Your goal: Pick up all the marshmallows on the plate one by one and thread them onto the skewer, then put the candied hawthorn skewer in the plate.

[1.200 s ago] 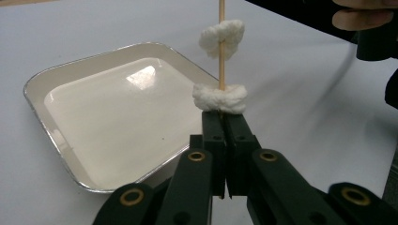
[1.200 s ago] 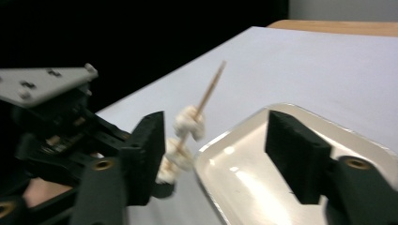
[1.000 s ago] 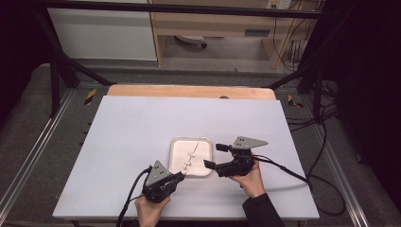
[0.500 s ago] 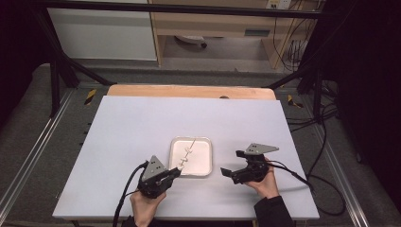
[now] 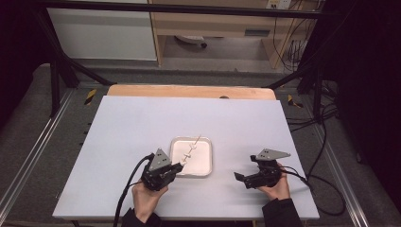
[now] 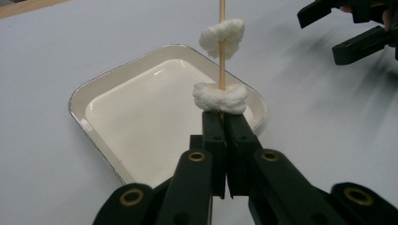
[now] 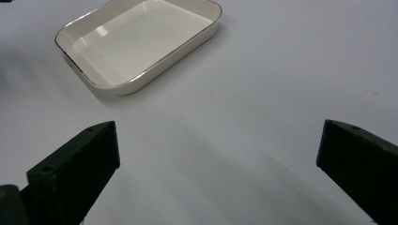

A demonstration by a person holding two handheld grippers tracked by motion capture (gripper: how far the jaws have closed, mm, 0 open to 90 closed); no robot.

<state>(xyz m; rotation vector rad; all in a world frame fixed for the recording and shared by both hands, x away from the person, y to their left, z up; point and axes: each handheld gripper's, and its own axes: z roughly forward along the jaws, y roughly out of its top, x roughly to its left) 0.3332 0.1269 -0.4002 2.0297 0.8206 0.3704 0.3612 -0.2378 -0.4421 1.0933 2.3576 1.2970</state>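
- Table (image 5: 142, 123): white top; a wooden strip runs along its far edge; dark floor and metal framing surround it.
- Tray (image 5: 204, 166): a shallow cream dish with rounded corners sits near the middle of the near half of the table; in the left gripper view the tray (image 6: 94, 98) lies under and beyond the jaws; in the right gripper view the tray (image 7: 141, 82) sits at upper left, its inside bare.
- Skewer (image 6: 221, 47): a thin wooden stick carrying two white, soft-looking lumps; the lower lump (image 6: 220, 98) rests just above the jaw tips; the upper lump (image 6: 223, 35) sits higher on the stick, apart from the lower; in the high view the skewer (image 5: 194, 143) slants over the tray.
- Left gripper (image 6: 220, 117): jaws pressed together, clamping the skewer's lower end; the hand holds the left gripper (image 5: 178, 166) at the tray's near left edge.
- Right gripper (image 7: 216, 154): jaws spread wide, nothing between them, bare table beneath; in the high view the right gripper (image 5: 239, 177) sits to the right of the tray, well apart from it, jaws pointing toward the tray.
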